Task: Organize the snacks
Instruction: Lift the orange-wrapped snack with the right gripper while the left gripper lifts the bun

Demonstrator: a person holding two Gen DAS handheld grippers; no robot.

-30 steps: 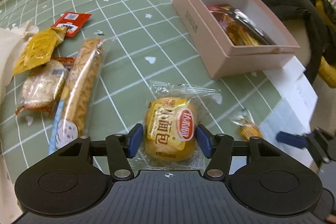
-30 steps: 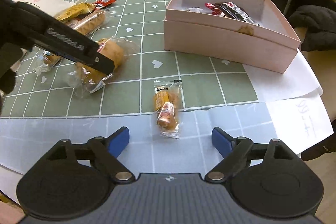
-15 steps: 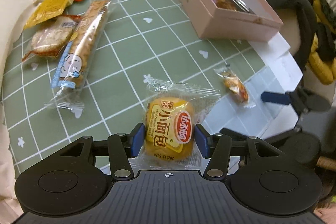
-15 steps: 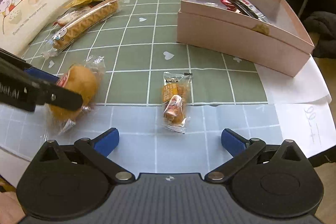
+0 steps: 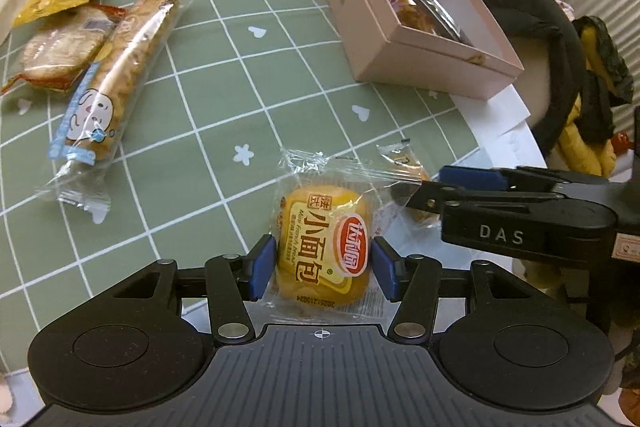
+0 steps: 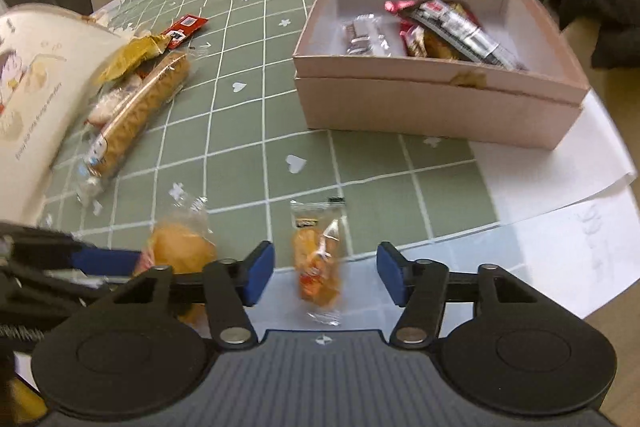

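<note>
Table [image 6: 248,131]: green grid cloth. Pink box [image 6: 436,107] near right edge, few snacks inside already. Left edge: long biscuit pack [image 5: 116,75] and some small packs not yet sorted. Near edge: left gripper [image 5: 322,269] clamped on bread bun pack [image 5: 324,251]; right gripper [image 6: 326,277] apart around small snack pack [image 6: 318,263], not gripping.

You get even indoor light from above, soft and slightly warm, with only faint shadows under the packets. The left wrist view is sharp; glare glints off the clear wrapper of the bun [image 5: 322,245] and the long biscuit pack [image 5: 116,79]. Your right wrist view is smeared by motion, worst at the left gripper [image 6: 80,263] and the small snack [image 6: 318,267]. Fisheye bending curves the surface [image 5: 224,75] grid toward every edge, and corners darken.
</note>
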